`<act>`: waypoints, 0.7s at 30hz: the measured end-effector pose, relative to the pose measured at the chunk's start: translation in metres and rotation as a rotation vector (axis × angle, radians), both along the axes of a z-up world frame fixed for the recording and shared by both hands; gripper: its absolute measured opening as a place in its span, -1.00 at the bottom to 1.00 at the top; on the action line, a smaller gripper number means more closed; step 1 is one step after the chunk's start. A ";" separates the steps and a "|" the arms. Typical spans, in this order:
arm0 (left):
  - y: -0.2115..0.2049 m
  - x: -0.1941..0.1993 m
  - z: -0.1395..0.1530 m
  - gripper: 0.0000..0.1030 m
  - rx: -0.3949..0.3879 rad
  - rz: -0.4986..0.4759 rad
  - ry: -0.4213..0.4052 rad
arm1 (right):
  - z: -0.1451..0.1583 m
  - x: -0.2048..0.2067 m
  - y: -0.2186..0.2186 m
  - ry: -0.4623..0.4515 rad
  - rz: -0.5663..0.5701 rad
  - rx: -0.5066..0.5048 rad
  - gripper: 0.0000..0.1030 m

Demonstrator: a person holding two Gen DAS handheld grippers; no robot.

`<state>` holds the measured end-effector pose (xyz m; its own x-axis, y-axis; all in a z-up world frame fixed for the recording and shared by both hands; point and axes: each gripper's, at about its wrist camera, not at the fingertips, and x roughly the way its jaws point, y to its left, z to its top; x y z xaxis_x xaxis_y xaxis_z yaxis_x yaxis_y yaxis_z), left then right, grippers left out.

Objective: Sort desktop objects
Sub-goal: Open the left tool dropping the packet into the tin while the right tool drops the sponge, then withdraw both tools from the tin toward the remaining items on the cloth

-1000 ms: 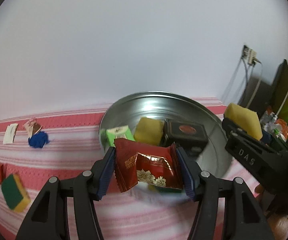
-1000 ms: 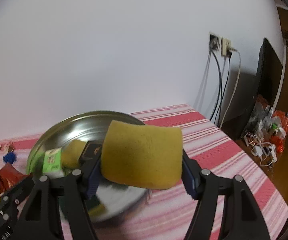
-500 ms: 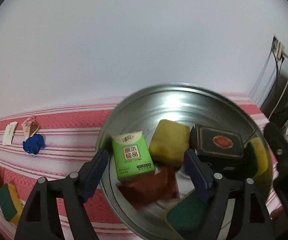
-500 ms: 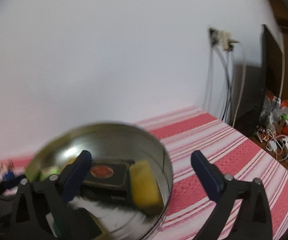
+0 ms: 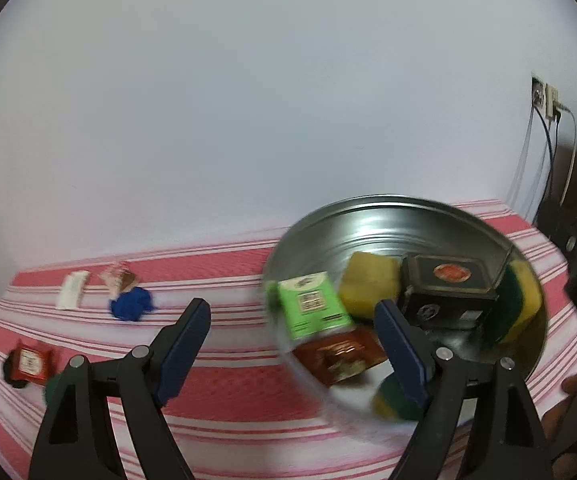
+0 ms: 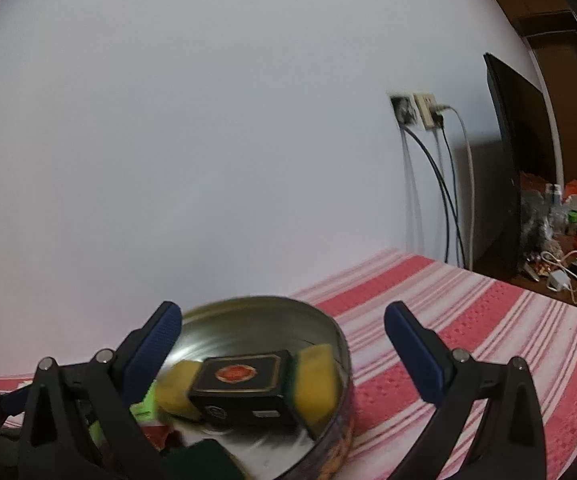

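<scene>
A round metal tin [image 5: 368,210] stands on the pink striped cloth. In it lie a green box [image 5: 312,312], a yellow sponge [image 5: 372,284], a black tin box [image 5: 448,284], a red packet [image 5: 340,356] and a green-and-yellow sponge [image 5: 524,300] leaning on the right wall. My left gripper [image 5: 292,308] hovers by the tin's left rim, its jaws opening with nothing gripped. My right gripper [image 6: 283,312] stands wide open over the tin [image 6: 330,324], above the black box [image 6: 244,384] and the sponge [image 6: 316,384], holding nothing.
Left of the tin lie a blue object [image 5: 130,304], a white sachet [image 5: 72,290], a brown packet [image 5: 118,278] and a red packet [image 5: 30,362]. Wall sockets with cables [image 6: 420,112], a black monitor [image 6: 516,160] and floor clutter [image 6: 568,220] are beyond the table's right edge.
The left gripper let go of the red packet, which now lies in the tin. The right gripper dropped the yellow sponge against the tin's wall. Both jaws opened; the left view swung leftward.
</scene>
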<state>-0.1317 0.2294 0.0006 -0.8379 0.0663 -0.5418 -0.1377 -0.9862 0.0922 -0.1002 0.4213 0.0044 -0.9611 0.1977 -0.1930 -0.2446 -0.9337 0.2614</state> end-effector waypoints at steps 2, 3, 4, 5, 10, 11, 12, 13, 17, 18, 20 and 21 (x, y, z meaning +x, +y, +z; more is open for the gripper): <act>-0.009 0.004 -0.004 0.66 -0.012 0.016 0.006 | 0.001 0.004 -0.009 0.022 0.014 0.025 1.00; -0.014 0.006 -0.007 0.66 -0.012 0.021 0.007 | 0.002 0.006 -0.016 0.022 0.024 0.052 1.00; -0.018 0.007 -0.009 0.66 -0.011 0.025 0.006 | 0.003 0.008 -0.022 0.020 0.029 0.070 1.00; -0.025 0.008 -0.012 0.66 -0.011 0.035 0.005 | 0.004 0.011 -0.028 0.022 0.030 0.091 1.00; -0.046 0.013 -0.022 0.66 -0.007 0.071 0.005 | 0.003 0.023 -0.049 0.034 0.022 0.155 1.00; -0.048 0.014 -0.024 0.66 -0.005 0.072 0.004 | 0.004 0.025 -0.053 0.027 0.017 0.169 1.00; -0.051 0.015 -0.025 0.66 -0.004 0.073 0.006 | 0.004 0.026 -0.056 0.027 0.006 0.179 1.00; -0.055 0.016 -0.026 0.66 -0.005 0.077 0.011 | 0.005 0.029 -0.057 0.033 -0.002 0.182 1.00; -0.063 0.023 -0.030 0.66 -0.022 0.078 0.024 | 0.006 0.038 -0.054 0.050 -0.028 0.148 1.00; -0.065 0.026 -0.031 0.66 -0.027 0.079 0.027 | 0.005 0.041 -0.053 0.050 -0.032 0.133 1.00; -0.071 0.028 -0.034 0.66 -0.023 0.081 0.018 | 0.005 0.045 -0.054 0.048 -0.045 0.116 1.00; -0.074 0.029 -0.034 0.66 -0.011 0.081 0.012 | 0.006 0.047 -0.054 0.046 -0.056 0.115 1.00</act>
